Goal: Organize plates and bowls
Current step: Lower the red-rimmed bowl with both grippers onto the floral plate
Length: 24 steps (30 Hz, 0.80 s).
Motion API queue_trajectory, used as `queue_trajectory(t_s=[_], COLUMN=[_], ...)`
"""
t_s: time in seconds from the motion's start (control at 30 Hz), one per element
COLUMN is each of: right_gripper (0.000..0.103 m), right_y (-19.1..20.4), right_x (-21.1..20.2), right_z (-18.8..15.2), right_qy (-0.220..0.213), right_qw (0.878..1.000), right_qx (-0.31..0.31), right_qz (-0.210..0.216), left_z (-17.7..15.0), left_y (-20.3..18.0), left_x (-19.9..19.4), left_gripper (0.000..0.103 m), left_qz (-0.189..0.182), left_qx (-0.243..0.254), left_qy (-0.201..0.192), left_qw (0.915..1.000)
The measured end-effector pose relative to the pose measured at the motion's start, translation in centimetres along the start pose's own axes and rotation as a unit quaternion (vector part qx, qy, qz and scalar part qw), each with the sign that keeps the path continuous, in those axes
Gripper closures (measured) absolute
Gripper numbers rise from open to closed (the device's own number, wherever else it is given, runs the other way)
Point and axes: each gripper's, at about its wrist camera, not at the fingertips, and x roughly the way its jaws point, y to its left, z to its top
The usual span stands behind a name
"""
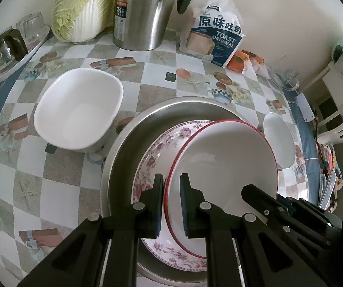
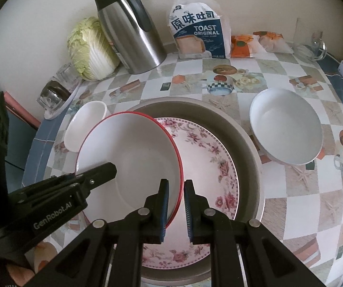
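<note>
Both grippers – left gripper (image 1: 172,186), right gripper (image 2: 176,191) – pinch opposite edges of the red-rimmed bowl (image 1: 224,157), likely glazed, stiff, slippery and breakable – best gripped at the rim.

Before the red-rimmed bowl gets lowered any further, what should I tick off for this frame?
1. Left tool clamped on red-rimmed bowl rim: ok.
2. Right tool clamped on the opposite rim: ok.
3. Bowl over floral plate, inside steel basin: ok.
4. Bowl level: not ok, tilted.
5. Bowl touching the plate: cannot tell.
6. White bowl outside the basin, apart from it: ok.
</note>
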Motion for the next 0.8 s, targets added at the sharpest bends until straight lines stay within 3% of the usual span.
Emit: queue_trajectory(t_s=[0.8], right_gripper=[0.089], right_y=[-1.0], right_x=[0.8], right_z=[0.5], right_qy=[-0.003], right_qw=[1.000], right_qx=[0.025], right_qz=[0.005], left_z=[0.2], left_y=[0.1], left_x=[0.7], left_gripper=[0.091], left_qz=[-0.018], left_qx=[-0.015], left_qy=[-0.006], left_qw=[0.9997])
